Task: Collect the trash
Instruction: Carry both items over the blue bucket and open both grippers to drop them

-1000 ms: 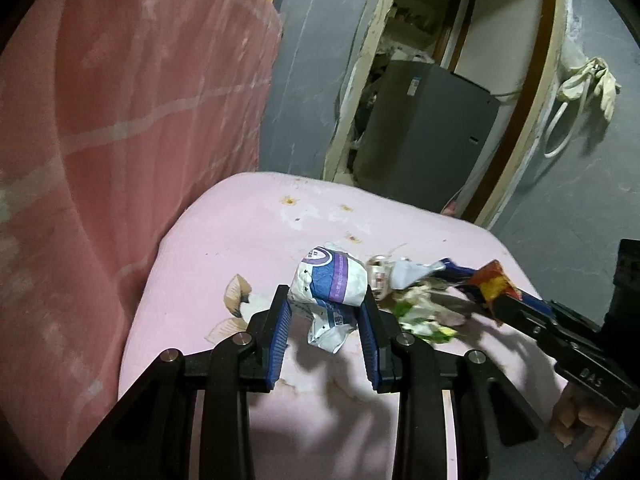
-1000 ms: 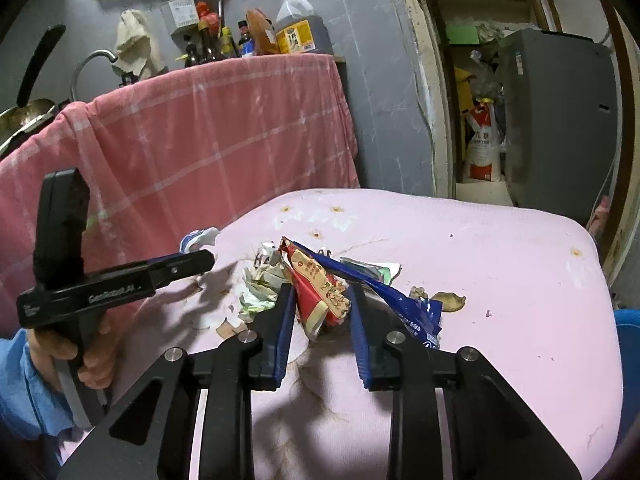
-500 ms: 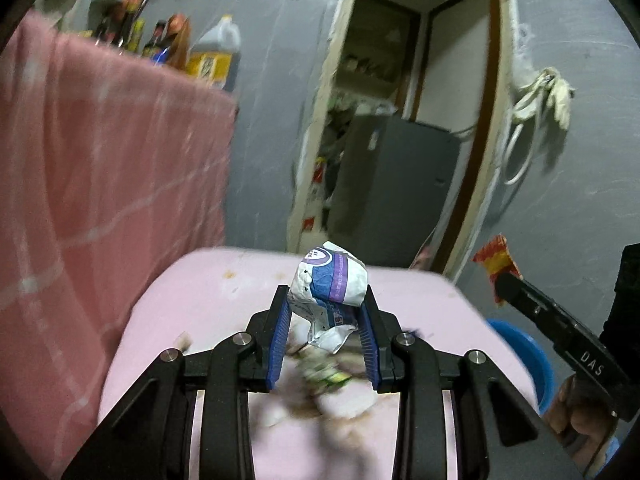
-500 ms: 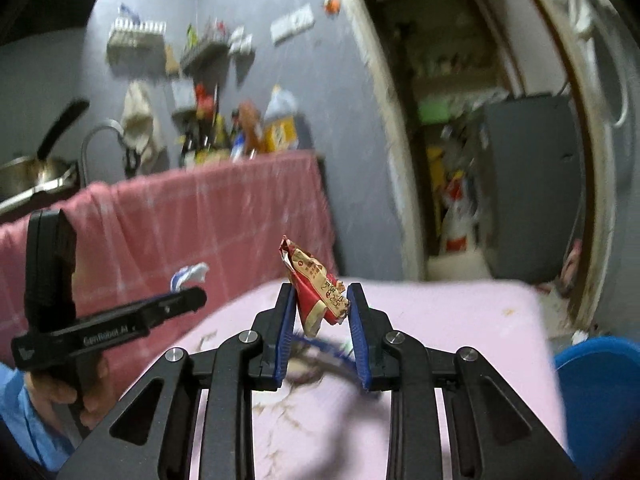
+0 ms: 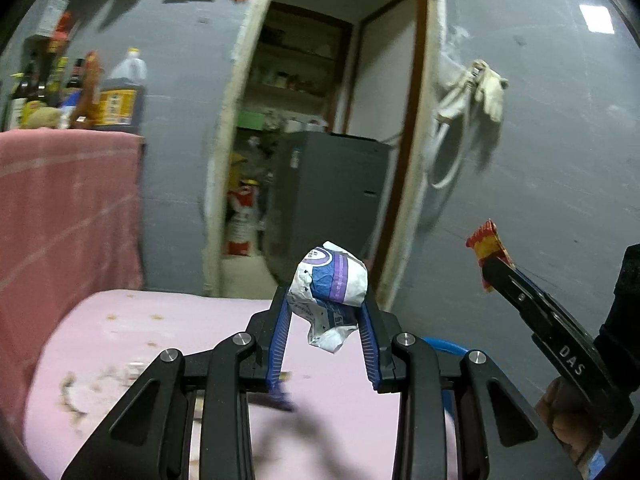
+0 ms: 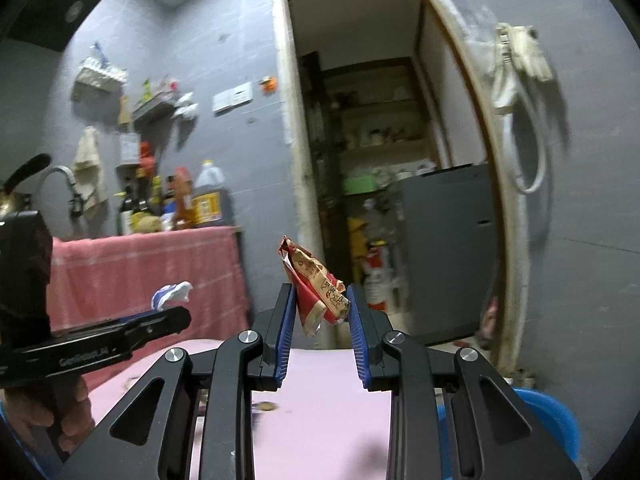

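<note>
The pink soft table top (image 5: 168, 344) lies near and low, below both grippers. It has brown crumbs and stains (image 5: 80, 392) on its left part. A round blue plastic bin (image 6: 552, 412) sits low on the right, just past the table's edge.

The left gripper (image 5: 326, 300) is black with blue pads. It pinches a crumpled white, blue and purple paper wrapper (image 5: 332, 284) between its tips, up in the air above the table. The writing on the wrapper is too small to read.

The right gripper (image 6: 322, 300) looks the same. It pinches a crumpled red and tan snack wrapper (image 6: 316, 288), also up in the air, off the table. Its print is too creased to read. In the left view, this gripper's side shows the letters "DAS", and a hand (image 5: 568, 420) holds it at the right edge. In the right view, the left gripper's side has a word that is too blurry to read.

Farther off on the left, a pink checked cloth (image 6: 152, 276) hangs over a counter. On top stand dark bottles and a big jug of brown liquid with a yellow label (image 6: 210, 196). Behind is a gray wall (image 5: 552, 152). An open doorway (image 6: 360, 120) shows shelves and a dark gray fridge (image 6: 448, 248). White gloves (image 5: 488, 84) hang on the wall to the right of the door.
</note>
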The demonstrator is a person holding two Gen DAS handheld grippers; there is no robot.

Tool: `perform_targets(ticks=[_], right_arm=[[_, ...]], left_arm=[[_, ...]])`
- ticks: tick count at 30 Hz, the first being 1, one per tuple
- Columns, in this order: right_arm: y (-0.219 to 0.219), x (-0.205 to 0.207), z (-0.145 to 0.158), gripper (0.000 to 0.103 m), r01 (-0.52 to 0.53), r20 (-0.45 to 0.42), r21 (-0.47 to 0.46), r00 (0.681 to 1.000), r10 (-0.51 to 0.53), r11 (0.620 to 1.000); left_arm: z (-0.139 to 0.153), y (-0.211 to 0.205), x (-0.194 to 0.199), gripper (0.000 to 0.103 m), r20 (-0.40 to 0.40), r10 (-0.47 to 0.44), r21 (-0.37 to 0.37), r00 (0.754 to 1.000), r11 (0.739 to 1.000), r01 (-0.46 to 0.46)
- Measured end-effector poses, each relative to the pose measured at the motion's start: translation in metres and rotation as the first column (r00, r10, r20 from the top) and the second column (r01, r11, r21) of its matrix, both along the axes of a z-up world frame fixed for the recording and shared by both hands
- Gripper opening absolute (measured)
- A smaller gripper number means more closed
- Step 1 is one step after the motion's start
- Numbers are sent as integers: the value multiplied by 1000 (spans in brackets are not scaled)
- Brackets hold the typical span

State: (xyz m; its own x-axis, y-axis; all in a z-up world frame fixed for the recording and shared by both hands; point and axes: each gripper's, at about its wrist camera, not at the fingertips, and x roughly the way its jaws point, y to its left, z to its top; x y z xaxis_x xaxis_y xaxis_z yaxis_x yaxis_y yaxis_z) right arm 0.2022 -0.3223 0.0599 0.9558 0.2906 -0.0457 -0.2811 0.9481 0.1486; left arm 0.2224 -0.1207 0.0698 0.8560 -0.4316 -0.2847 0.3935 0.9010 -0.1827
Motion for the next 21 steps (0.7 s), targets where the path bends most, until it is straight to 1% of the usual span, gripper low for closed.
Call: perform_targets(ticks=[5, 10, 13, 15, 21], right_arm=[[-37, 2, -7, 24, 109, -25, 10, 994, -109, 994], [-72, 7, -19, 26, 188, -84, 37, 979, -185, 981], [-89, 12, -29, 27, 220, -131, 59, 969, -211, 974], [-100, 16, -38, 27, 238, -175, 73, 959, -222, 969], [-122, 26, -60, 27, 267, -287, 110, 931, -227, 957]], left_arm=[[-5, -45, 14, 28, -40, -85, 28, 996, 996, 86], [-15, -86, 26, 28, -92, -155, 37, 984, 987, 159], [-22, -107, 36, 29, -141, -186, 38, 972, 981, 193], [-29, -119, 47, 29, -193, -200, 44, 961, 976, 212], [-53, -139, 76, 29, -327, -199, 29, 924, 975, 220]])
